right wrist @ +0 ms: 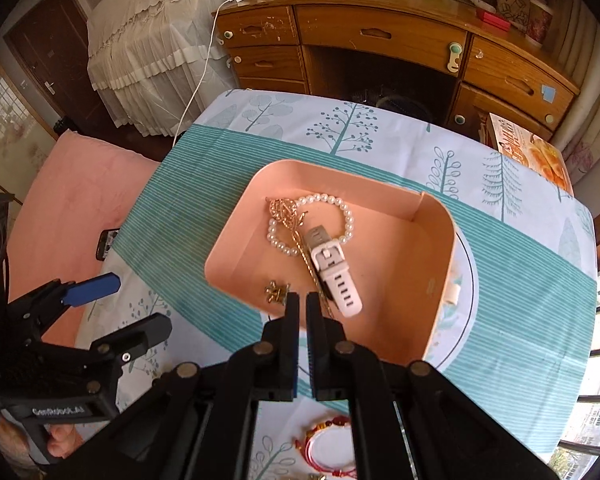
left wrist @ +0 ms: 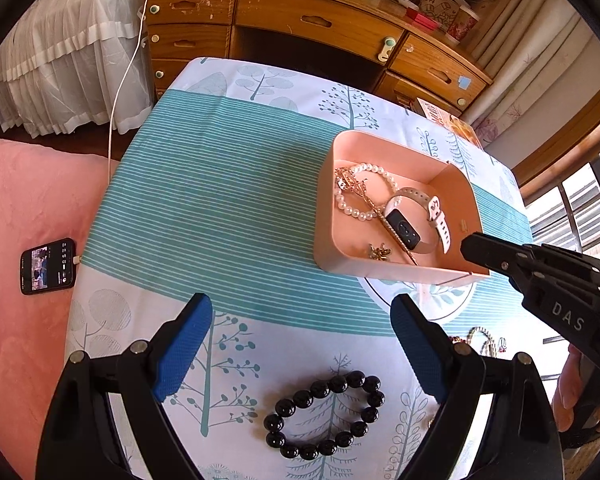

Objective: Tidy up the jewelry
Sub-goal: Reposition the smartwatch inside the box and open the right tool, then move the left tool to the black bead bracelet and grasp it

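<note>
A pink box [left wrist: 332, 216] on the tablecloth holds a pearl bracelet [left wrist: 356, 190], a white-strapped watch [left wrist: 416, 216], a gold chain [left wrist: 364, 196] and a small gold piece [left wrist: 380, 252]. In the left wrist view my left gripper [left wrist: 302, 340] stands open just above a black bead bracelet [left wrist: 324, 414] lying on the cloth, apart from it. My right gripper [right wrist: 302, 300] is shut with nothing in it, hovering over the near wall of the box [right wrist: 440, 280], close to the watch [right wrist: 332, 268]. Its black tip [left wrist: 472, 246] shows at the box's right edge.
A red cord bracelet [right wrist: 328, 440] and more small jewelry [left wrist: 480, 340] lie on the cloth near the box. A phone [left wrist: 48, 266] on a cable rests on a pink cushion [left wrist: 20, 200] to the left. A wooden desk [left wrist: 300, 12] stands behind the table.
</note>
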